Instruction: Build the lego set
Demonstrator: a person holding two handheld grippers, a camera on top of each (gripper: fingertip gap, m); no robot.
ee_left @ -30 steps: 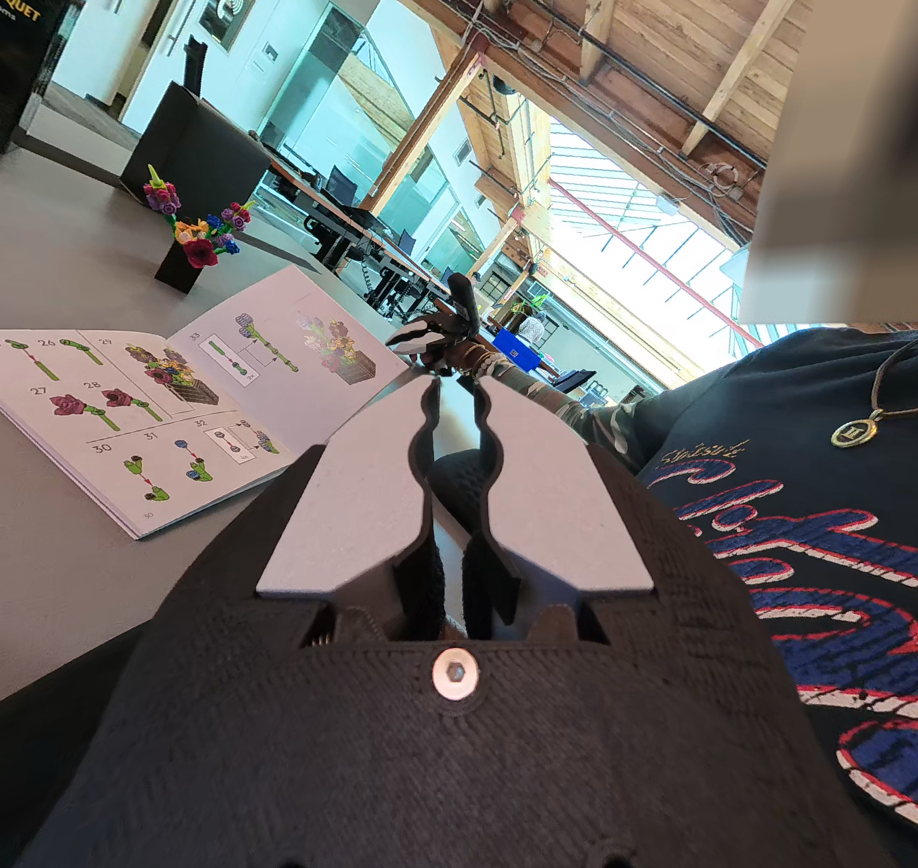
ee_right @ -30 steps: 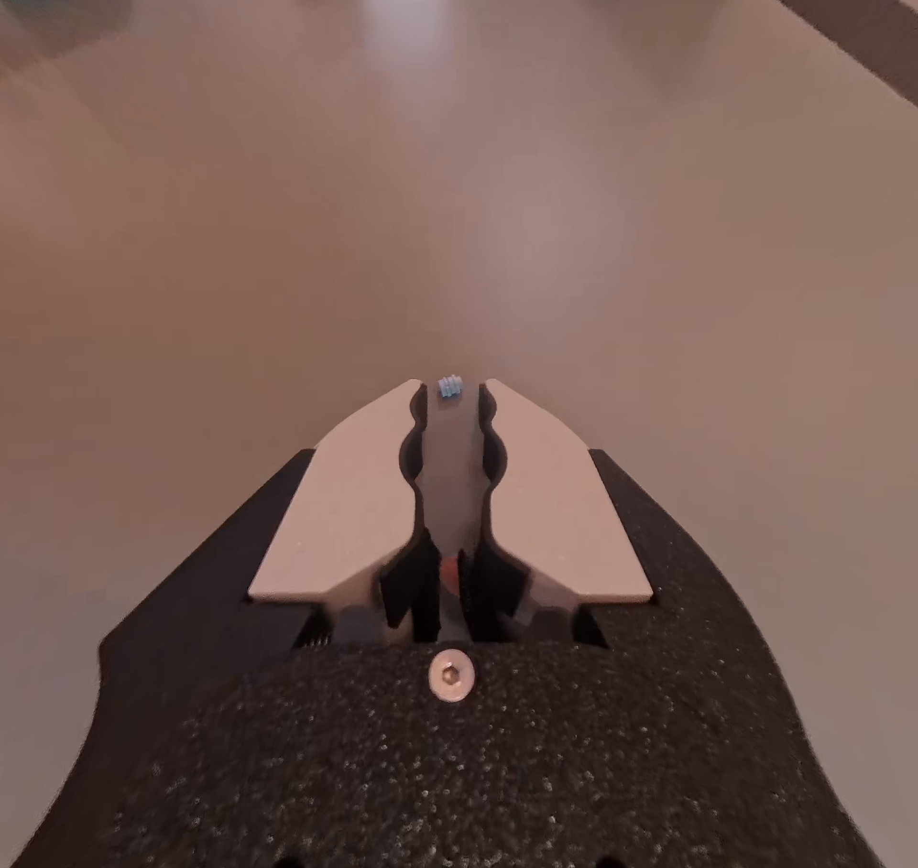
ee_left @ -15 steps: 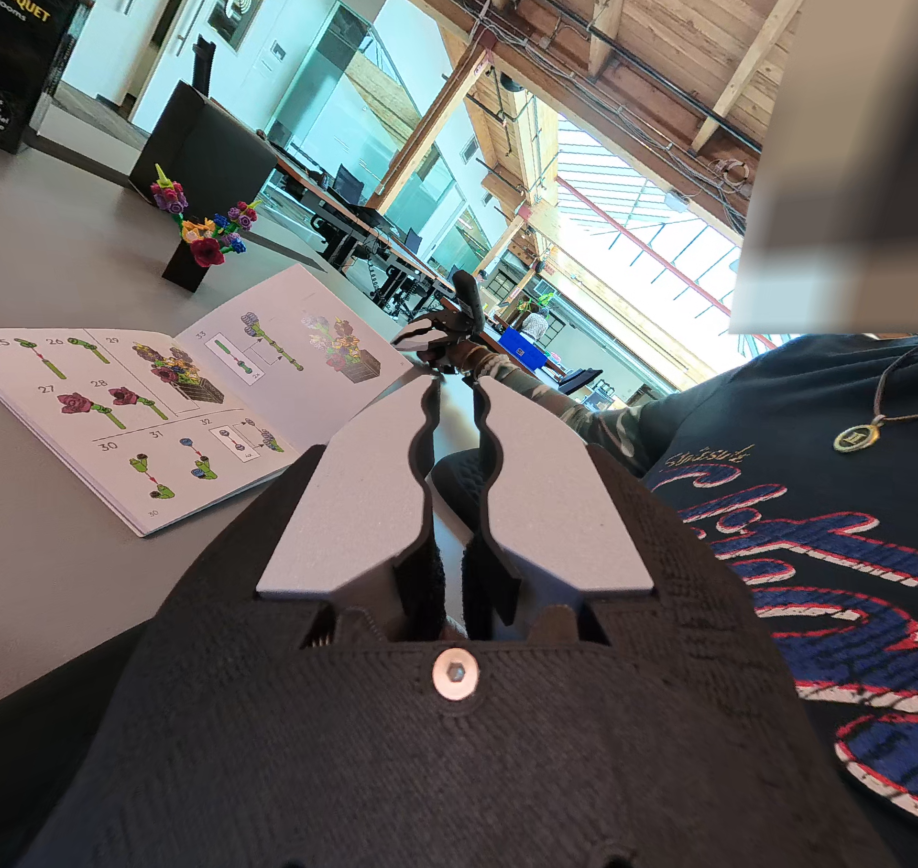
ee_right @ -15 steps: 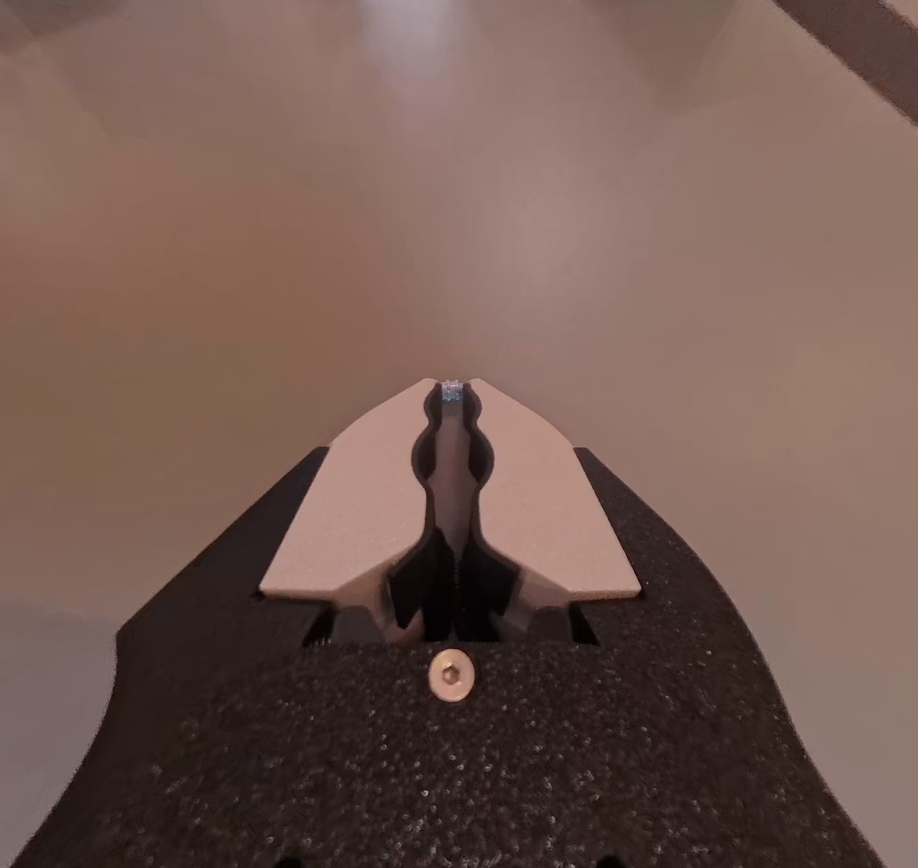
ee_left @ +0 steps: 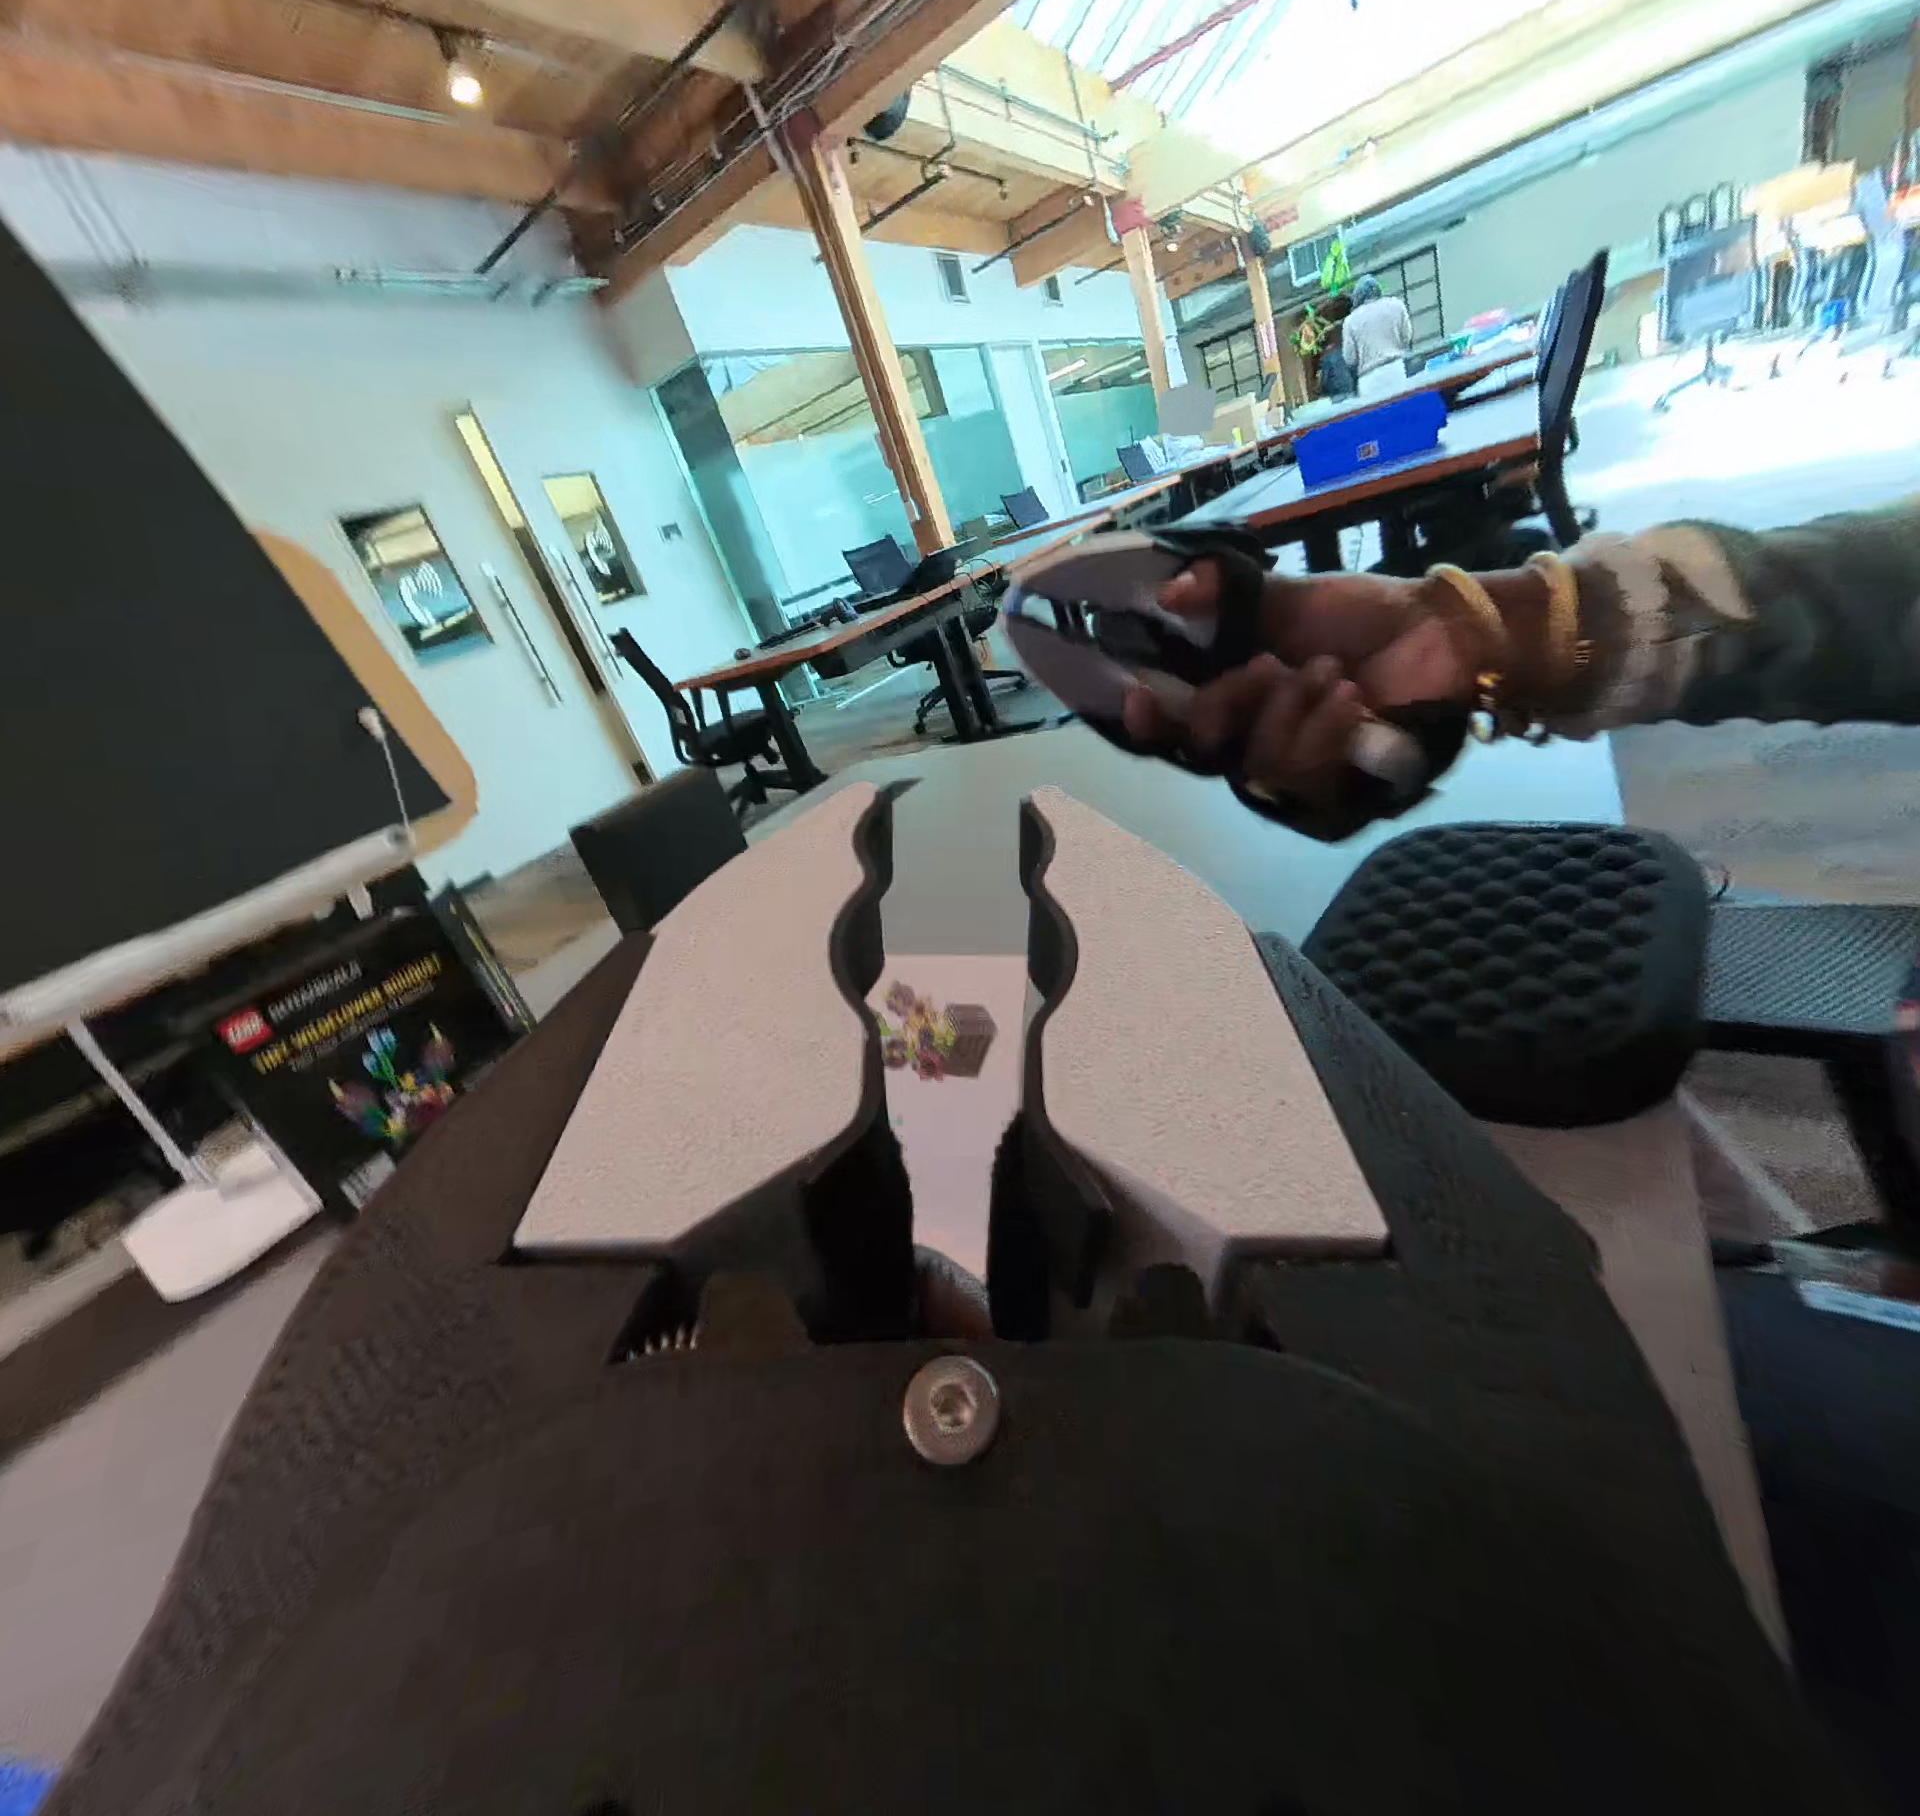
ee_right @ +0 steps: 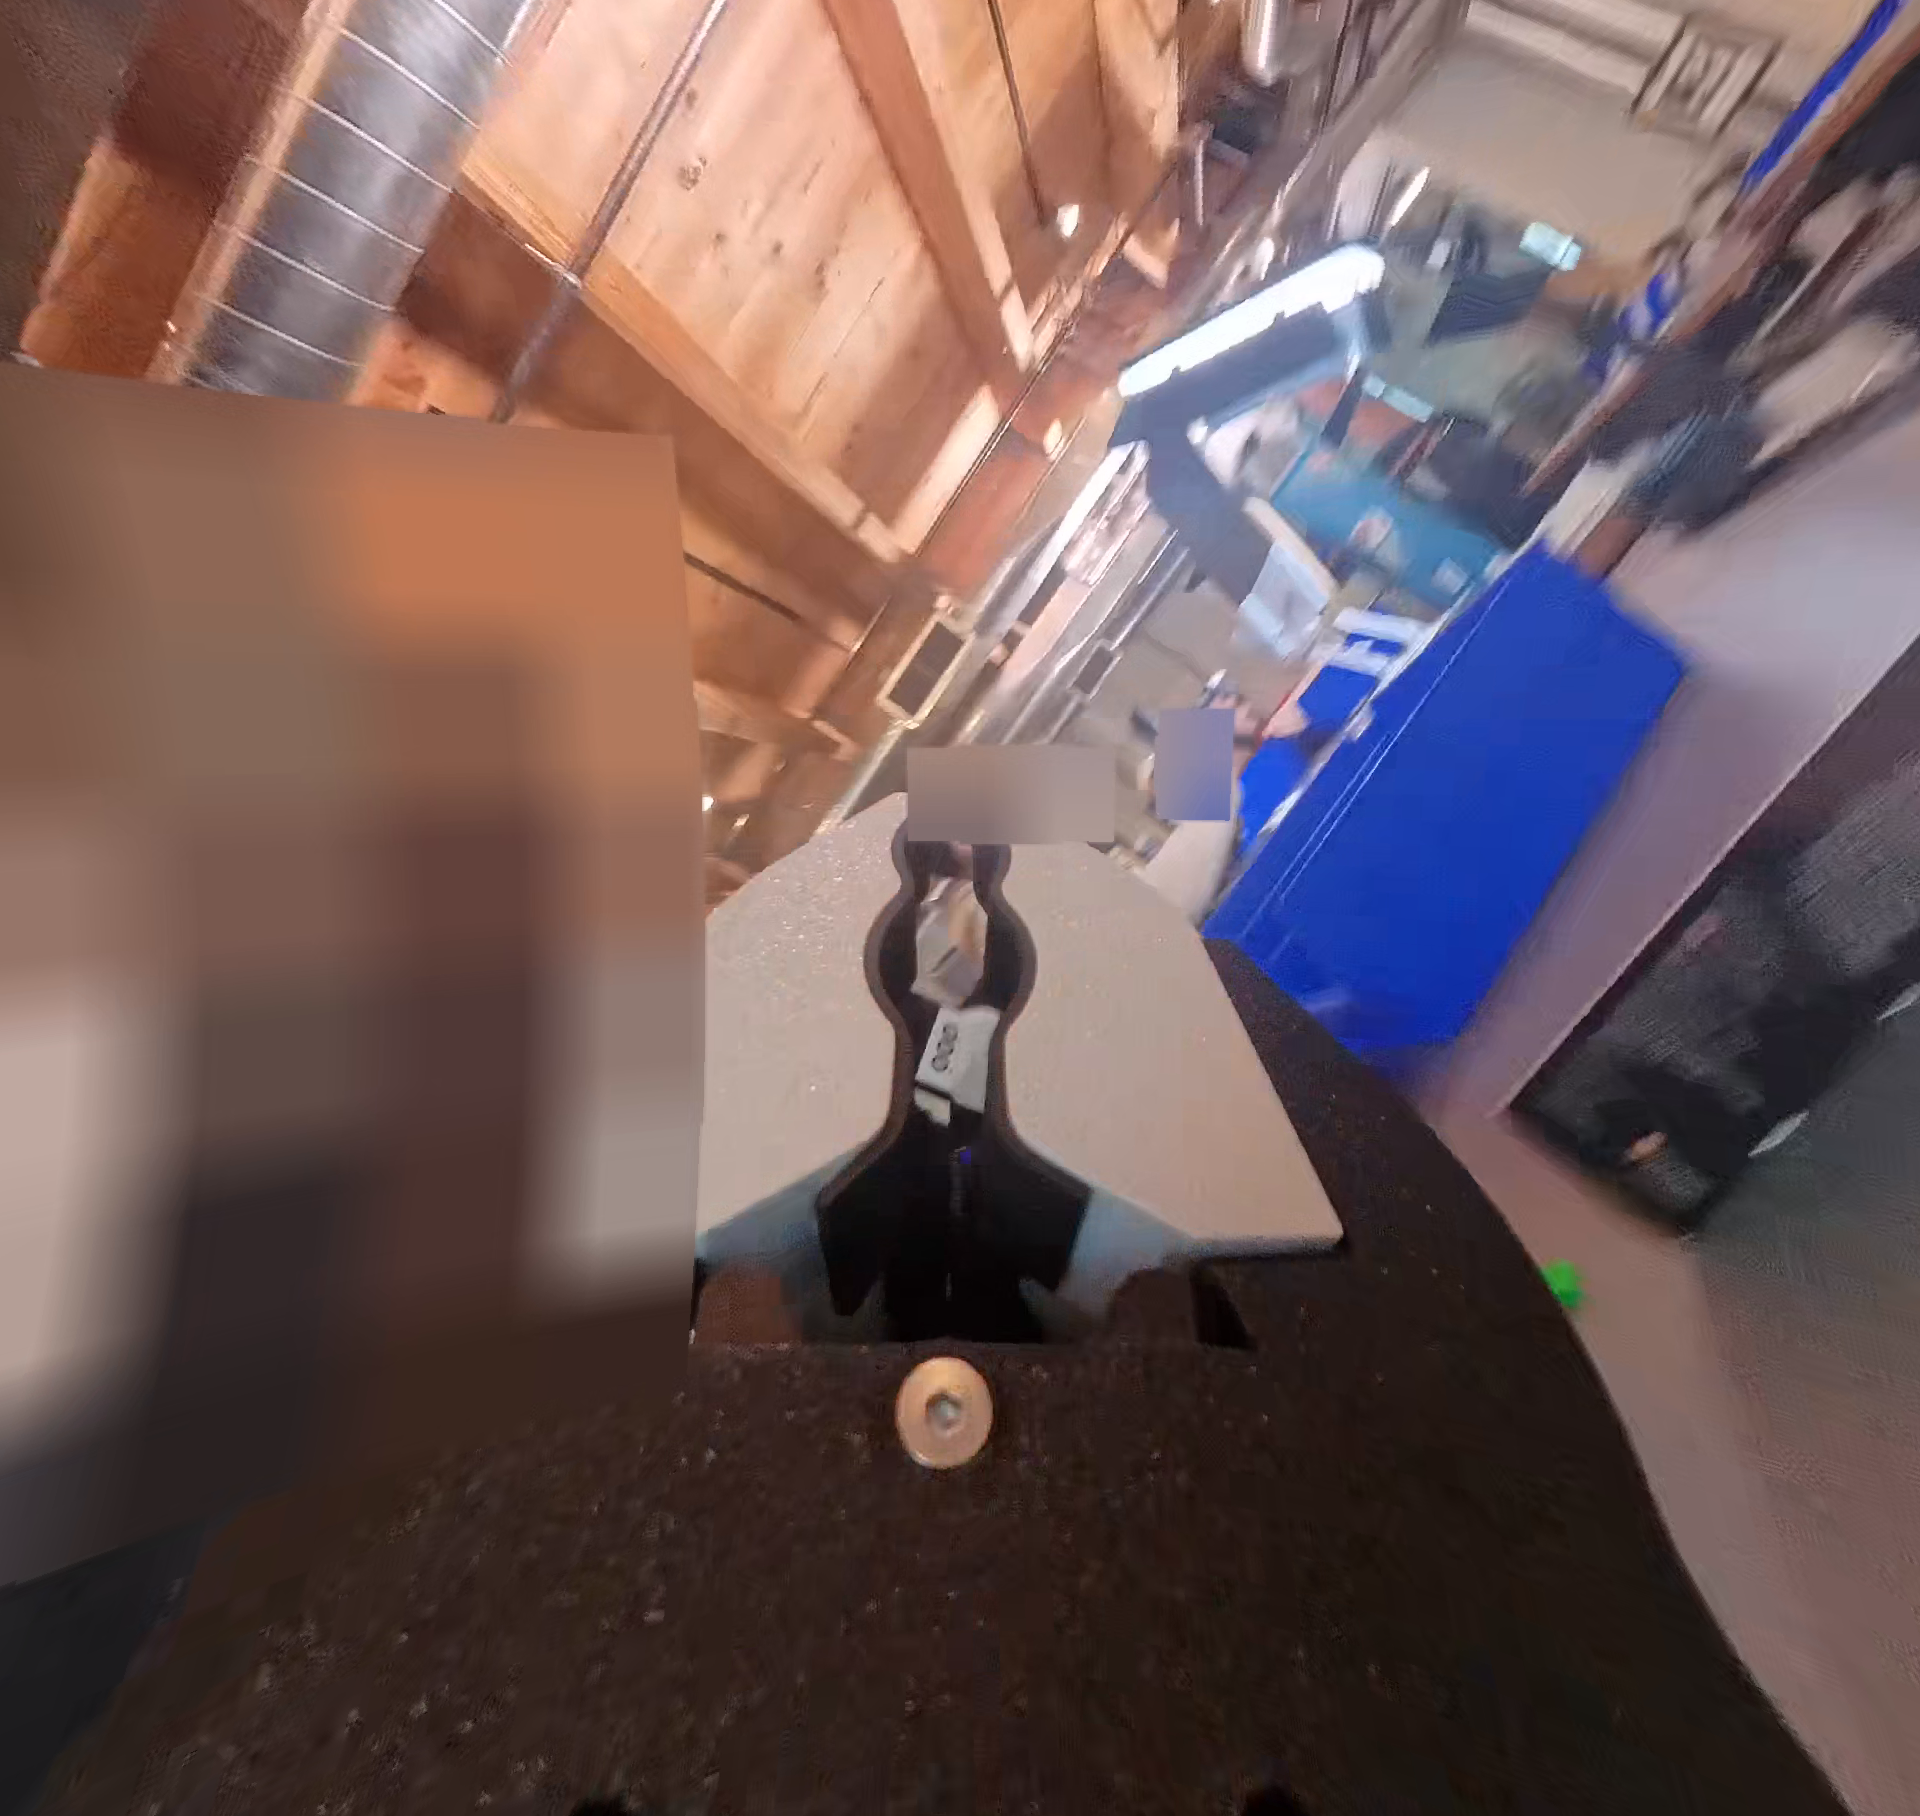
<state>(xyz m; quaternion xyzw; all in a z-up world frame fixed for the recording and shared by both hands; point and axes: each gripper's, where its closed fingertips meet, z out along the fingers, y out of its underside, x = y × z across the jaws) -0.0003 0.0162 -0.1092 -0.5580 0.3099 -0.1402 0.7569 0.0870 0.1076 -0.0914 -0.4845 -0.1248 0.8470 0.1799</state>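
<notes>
Both aloft: left gripper (ee_left: 956, 810) parted, right gripper (ee_left: 1013, 613) closed.

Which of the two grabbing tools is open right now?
The left gripper, the one in the foreground of the left wrist view: a wide gap separates its fingers. The right gripper, held up in a hand, has its fingers nearly together.

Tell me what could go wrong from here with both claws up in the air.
1. The right claw, held in the air, seems to pinch a tiny blue piece at its very tip; a slip could drop and lose it.
2. Both views are motion-blurred, so a fast meeting with the open left claw may miss.
3. A small green piece lies loose on the table; a sweeping claw could knock it away.
</notes>
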